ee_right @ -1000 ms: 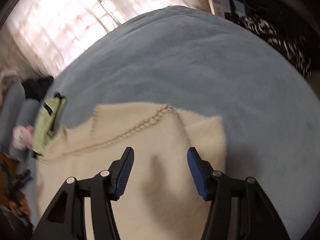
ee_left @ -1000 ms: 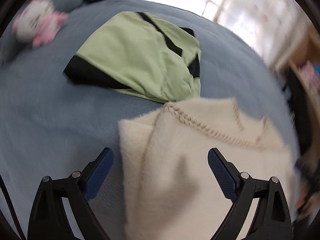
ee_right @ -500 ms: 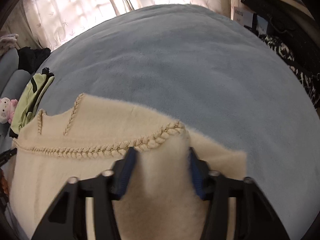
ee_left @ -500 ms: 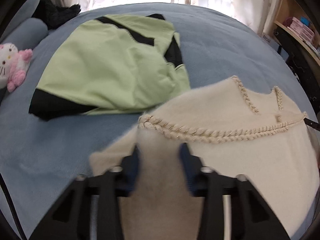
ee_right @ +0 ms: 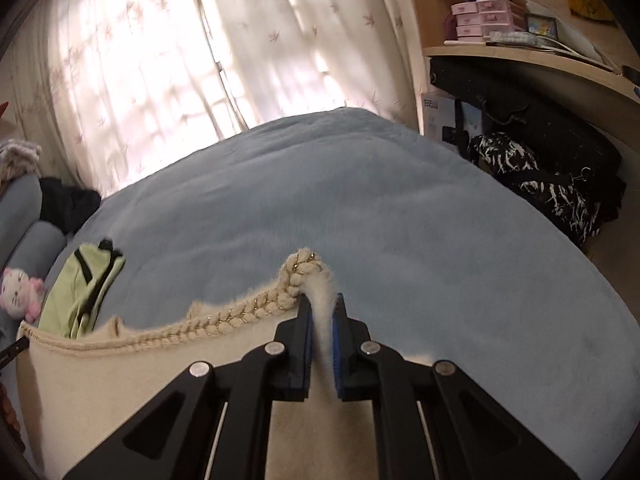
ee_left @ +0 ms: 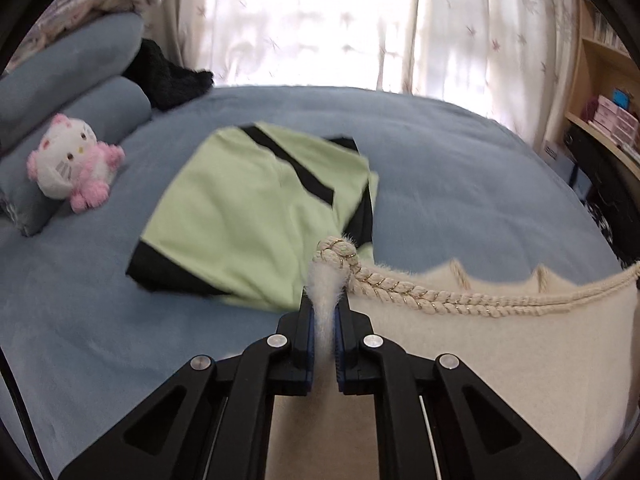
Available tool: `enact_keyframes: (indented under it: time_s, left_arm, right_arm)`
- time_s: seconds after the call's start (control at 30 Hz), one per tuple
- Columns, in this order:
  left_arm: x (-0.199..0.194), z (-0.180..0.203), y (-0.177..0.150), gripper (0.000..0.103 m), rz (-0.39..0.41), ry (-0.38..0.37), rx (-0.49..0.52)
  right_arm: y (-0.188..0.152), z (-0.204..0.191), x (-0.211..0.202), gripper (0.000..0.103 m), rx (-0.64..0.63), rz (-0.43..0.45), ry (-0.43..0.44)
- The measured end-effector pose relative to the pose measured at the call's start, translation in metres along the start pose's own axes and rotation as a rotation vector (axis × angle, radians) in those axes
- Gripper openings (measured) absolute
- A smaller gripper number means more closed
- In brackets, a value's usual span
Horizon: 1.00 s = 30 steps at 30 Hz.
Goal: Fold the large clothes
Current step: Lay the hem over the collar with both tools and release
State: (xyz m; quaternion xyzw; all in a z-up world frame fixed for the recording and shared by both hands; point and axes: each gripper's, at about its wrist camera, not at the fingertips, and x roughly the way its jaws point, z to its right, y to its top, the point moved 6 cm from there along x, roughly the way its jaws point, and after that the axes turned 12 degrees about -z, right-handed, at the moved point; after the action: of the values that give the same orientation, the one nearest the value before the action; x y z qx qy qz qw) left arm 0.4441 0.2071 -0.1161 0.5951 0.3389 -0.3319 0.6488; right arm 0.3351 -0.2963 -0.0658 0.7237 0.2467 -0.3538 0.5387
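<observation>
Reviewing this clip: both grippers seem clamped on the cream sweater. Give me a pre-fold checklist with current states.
1. Left gripper shut on cream sweater: ok.
2. Right gripper shut on the same sweater: ok.
3. Braided trim runs unbroken between both grips: ok.
4. Blue bedspread bare ahead of the right grip: ok.
5. Green garment close ahead of the left grip: not ok.
6. Lower hem hanging free: cannot tell.
</observation>
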Motion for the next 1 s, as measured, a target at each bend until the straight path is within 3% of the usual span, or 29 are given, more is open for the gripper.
enact_keyframes:
  time_s: [0.13,0.27,0.4,0.5,0.57,0.63,0.73,0.83,0.93,1.0]
  left_arm:
    - [0.041,0.002,0.007,0.005,-0.046,0.044,-0.018]
    - [0.091,-0.001,-0.010,0.006,-0.107,0.097,-0.008]
    - [0.111,-0.011,-0.020,0.007,-0.130,0.041,-0.061]
    - [0.113,-0.015,-0.019,0.014,-0.142,0.024,-0.077]
    - [0.109,-0.018,-0.018,0.031,-0.148,0.037,-0.094]
    - [0.098,-0.023,-0.017,0.037,-0.153,0.030,-0.124]
    - [0.065,-0.027,-0.017,0.037,-0.086,0.025,-0.145]
    - [0.040,-0.018,-0.019,0.037,-0.033,0.050,-0.099]
    - [0.031,0.003,-0.024,0.012,-0.028,0.034,-0.049]
    - [0.036,0.015,-0.023,0.011,-0.028,0.060,-0.011]
  right_arm:
    - [0.008,-0.005,0.042,0.007,-0.014,-0.049,-0.078]
    - [-0.015,0.005,0.108,0.007,-0.027,-0.202,-0.190]
    - [-0.023,0.021,0.122,0.008,0.047,-0.246,-0.147]
    - [-0.023,0.028,0.123,0.017,0.085,-0.271,-0.114]
    - [-0.022,0.033,0.119,0.022,0.123,-0.287,-0.061]
    - [-0.019,0.036,0.106,0.022,0.168,-0.285,-0.010]
    - [-0.013,0.041,0.072,0.022,0.229,-0.188,0.050]
    - [-0.012,0.021,0.056,0.022,0.145,-0.171,0.020]
    - [-0.020,-0.025,0.055,0.022,0.002,-0.194,0.039]
    - [-0.026,-0.058,0.059,0.022,-0.086,-0.197,0.048]
